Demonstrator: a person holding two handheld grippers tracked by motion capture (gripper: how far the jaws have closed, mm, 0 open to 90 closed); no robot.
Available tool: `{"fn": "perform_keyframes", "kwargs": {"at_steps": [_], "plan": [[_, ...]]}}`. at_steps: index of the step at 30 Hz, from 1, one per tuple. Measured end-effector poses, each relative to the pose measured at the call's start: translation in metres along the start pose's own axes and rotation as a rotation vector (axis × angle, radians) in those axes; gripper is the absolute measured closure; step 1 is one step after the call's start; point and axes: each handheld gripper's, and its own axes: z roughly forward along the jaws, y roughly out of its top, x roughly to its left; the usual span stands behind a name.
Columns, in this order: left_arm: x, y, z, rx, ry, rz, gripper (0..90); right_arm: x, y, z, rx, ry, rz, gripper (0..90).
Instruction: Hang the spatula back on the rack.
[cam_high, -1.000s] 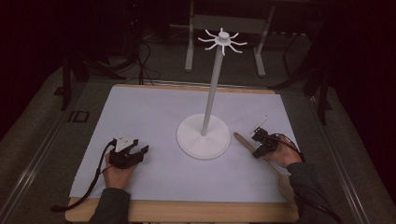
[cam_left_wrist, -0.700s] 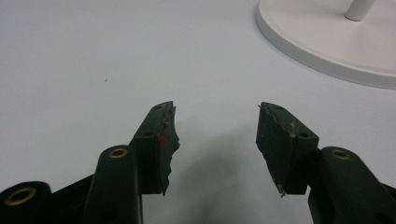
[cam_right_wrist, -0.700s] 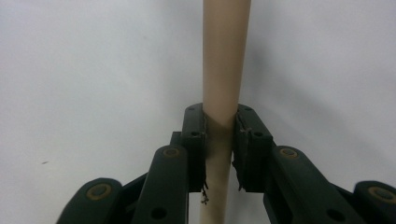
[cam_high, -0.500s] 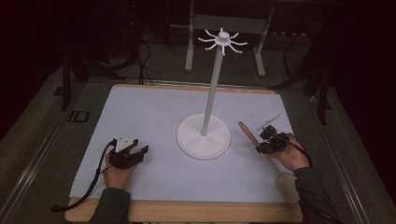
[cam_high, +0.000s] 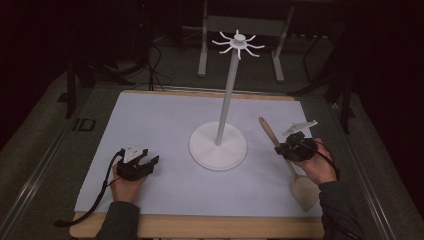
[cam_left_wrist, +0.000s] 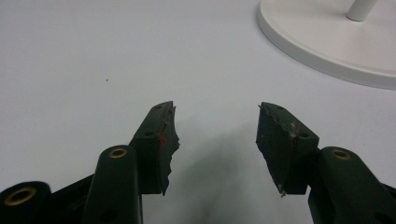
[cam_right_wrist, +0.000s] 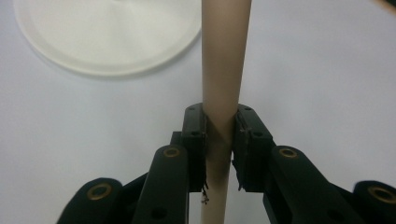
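Right gripper (cam_high: 295, 148) has drawn back toward the table's near right edge since earlier, jaws clamped on the wooden spoon (cam_high: 287, 160) handle, bowl near the table edge. Left gripper (cam_high: 136, 165) rests spread, holding nothing. Hook stand (cam_high: 220, 145) carries nothing; hanging the spoon probably remains.

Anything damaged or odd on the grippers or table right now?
Yes: the left gripper, open over the white sheet, has ragged, torn-looking pad edges. The right gripper grips the wooden spoon's handle squarely. The white hook stand stands upright.
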Motion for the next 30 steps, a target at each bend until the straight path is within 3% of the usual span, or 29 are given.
{"fn": "perform_keyframes", "kwargs": {"at_steps": [7,15,30], "plan": [[0.0,0.0,0.0,-0.002,0.001,-0.001,47.1,0.0,0.005,-0.016,-0.083,-0.002,-0.002,76.2],[0.0,0.0,0.0,-0.003,0.002,-0.002,47.1,0.002,0.009,-0.024,-0.13,-0.006,0.0,76.2],[0.001,0.0,0.0,-0.004,0.001,-0.007,46.3,0.013,0.023,-0.053,-0.272,-0.002,-0.031,76.2]]}}
